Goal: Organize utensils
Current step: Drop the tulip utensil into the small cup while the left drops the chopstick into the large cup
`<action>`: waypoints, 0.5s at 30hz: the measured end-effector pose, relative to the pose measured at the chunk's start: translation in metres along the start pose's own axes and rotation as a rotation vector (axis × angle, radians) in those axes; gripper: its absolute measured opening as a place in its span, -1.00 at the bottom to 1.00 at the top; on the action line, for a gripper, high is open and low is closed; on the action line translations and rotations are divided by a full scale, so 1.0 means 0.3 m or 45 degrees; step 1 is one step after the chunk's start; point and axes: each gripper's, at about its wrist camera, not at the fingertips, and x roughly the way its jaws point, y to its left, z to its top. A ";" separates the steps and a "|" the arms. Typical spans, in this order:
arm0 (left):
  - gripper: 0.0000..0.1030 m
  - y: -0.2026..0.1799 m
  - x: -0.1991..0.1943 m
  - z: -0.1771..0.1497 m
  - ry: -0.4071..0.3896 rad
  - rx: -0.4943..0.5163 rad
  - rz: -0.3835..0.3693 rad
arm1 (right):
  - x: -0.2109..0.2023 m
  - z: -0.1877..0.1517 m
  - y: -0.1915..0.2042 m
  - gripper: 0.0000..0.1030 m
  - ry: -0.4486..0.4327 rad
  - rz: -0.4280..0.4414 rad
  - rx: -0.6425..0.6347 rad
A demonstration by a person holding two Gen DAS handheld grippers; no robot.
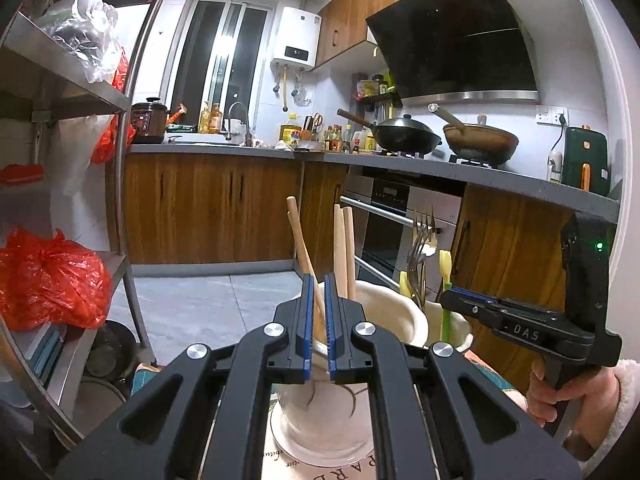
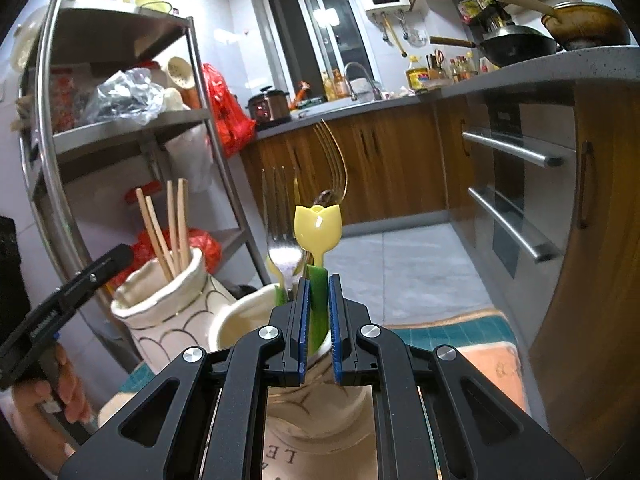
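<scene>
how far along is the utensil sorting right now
Mostly sorted, by the look of it. Wooden chopsticks already stand in the left vase, forks in the right vase. In hand: the left claw brackets one chopstick at the vase mouth, and the right claw brackets the tulip spoon's green handle. Left: letting both go. No loose utensils show in either view.
</scene>
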 end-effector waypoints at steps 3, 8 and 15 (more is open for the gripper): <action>-0.90 -0.005 -0.008 0.002 0.008 0.000 0.000 | -0.001 -0.001 -0.001 -0.79 0.008 -0.010 -0.001; -0.90 -0.014 -0.014 -0.004 0.032 0.015 0.007 | -0.006 -0.005 0.006 -0.65 0.022 -0.022 -0.019; -0.89 -0.014 -0.064 -0.029 0.056 0.009 0.036 | -0.088 -0.023 0.008 -0.52 -0.002 -0.081 -0.021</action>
